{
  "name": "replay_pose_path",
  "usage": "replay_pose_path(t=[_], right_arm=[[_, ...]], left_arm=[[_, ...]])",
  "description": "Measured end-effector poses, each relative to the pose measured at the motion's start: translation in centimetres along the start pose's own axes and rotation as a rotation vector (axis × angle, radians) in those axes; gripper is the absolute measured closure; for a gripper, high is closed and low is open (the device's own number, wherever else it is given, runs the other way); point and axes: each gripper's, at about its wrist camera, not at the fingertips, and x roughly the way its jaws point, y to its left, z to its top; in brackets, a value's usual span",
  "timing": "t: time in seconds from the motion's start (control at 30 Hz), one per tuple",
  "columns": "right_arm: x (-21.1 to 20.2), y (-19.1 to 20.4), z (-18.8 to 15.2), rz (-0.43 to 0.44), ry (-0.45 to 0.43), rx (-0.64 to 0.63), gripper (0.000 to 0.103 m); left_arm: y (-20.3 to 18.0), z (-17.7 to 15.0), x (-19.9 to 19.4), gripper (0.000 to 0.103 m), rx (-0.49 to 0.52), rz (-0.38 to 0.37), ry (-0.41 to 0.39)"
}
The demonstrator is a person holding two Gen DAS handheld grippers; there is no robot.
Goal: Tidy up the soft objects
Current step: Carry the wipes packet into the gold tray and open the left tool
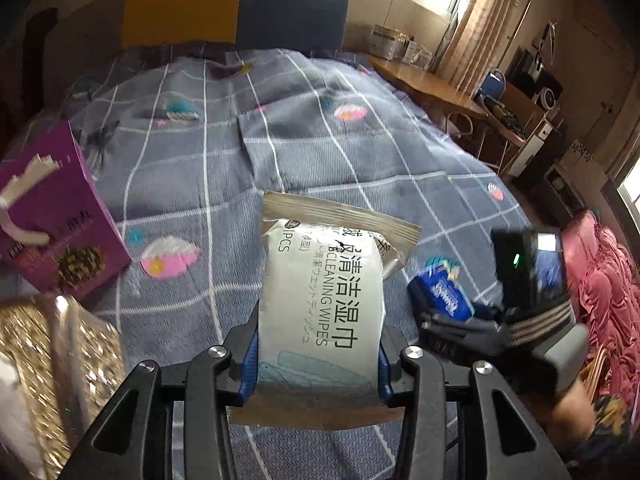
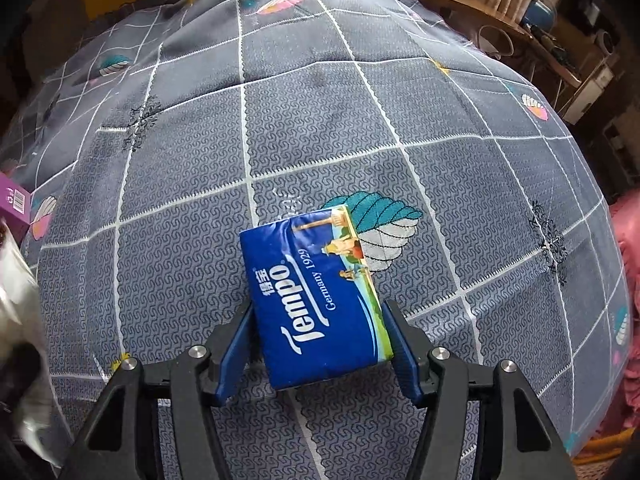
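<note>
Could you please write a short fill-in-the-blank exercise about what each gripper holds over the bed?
1. The left gripper is shut on a pack of cleaning ____.
2. The tissue pack in the right gripper is mainly ____.
3. The paper bag on the bedspread is ____.

Missing words: wipes; blue; purple

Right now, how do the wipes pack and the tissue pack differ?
The wipes pack is white with tan crimped ends; the tissue pack is blue with white lettering. The wipes pack is long and flat; the tissue pack is short and blocky. Both are soft packs, each clamped between a gripper's blue pads above the bedspread.
</note>
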Motion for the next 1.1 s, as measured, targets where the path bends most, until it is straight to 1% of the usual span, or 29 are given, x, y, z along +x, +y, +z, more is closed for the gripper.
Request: replay_pose_path(t=[0.07, 0.17, 0.2, 0.27, 0.37, 0.43, 0.53, 0.6, 0.67, 0.77, 0.83, 0.87, 1.03, 1.1], right_arm=[[0.0, 0.3, -0.1, -0.009, -0.009, -0.014, 0.041], [0.1, 0.4, -0.3, -0.010, -0.014, -0.018, 0.041], [0.1, 0.5, -0.3, -0.010, -0.014, -0.019, 0.041], [0.0, 0.5, -0.3, -0.012, -0.017, -0.026, 0.041], [0.0, 0.5, -0.2, -0.010, -0.016, -0.032, 0.041], [0.0, 0.4, -0.1, -0.006, -0.013, -0.031, 0.040], [0.0, 0.5, 0.1, -0.011, -0.021, -0.049, 0.041], [0.0, 0.7, 0.0, -0.018, -0.029, -0.063, 0.041], [-0.2, 1.1, -0.1, -0.024, -0.039, -0.079, 0.042], [-0.5, 1.8, -0.6, -0.037, -0.057, -0.111, 0.046], [-0.6, 2.4, -0.9, -0.050, -0.069, -0.140, 0.050], [-0.7, 2.7, -1.0, -0.059, -0.074, -0.149, 0.050], [-1.1, 3.8, -1.7, -0.102, -0.100, -0.197, 0.051], [-1.4, 3.9, -2.0, -0.102, -0.101, -0.196, 0.051]], left_arm=[[0.9, 3.1, -1.8, 0.059, -0.010, 0.017, -0.039], [4.0, 7.6, -3.6, 0.059, -0.065, 0.057, -0.082], [5.3, 8.7, -4.1, 0.059, -0.075, 0.082, -0.101], [8.5, 10.7, -5.9, 0.059, -0.091, 0.169, -0.153], [14.2, 11.3, -8.0, 0.059, -0.152, 0.247, -0.188], [17.9, 10.4, -9.7, 0.059, -0.191, 0.306, -0.211], [23.3, 7.3, -12.3, 0.059, -0.272, 0.348, -0.224], [25.8, 4.7, -13.6, 0.059, -0.307, 0.382, -0.230], [28.2, 1.5, -14.9, 0.059, -0.360, 0.385, -0.231], [31.3, -3.4, -16.8, 0.059, -0.425, 0.396, -0.233], [32.7, -6.3, -17.9, 0.059, -0.464, 0.394, -0.235], [33.5, -8.0, -18.6, 0.059, -0.486, 0.400, -0.236], [34.7, -15.1, -21.0, 0.059, -0.555, 0.417, -0.240], [34.8, -17.8, -22.3, 0.059, -0.588, 0.419, -0.249]])
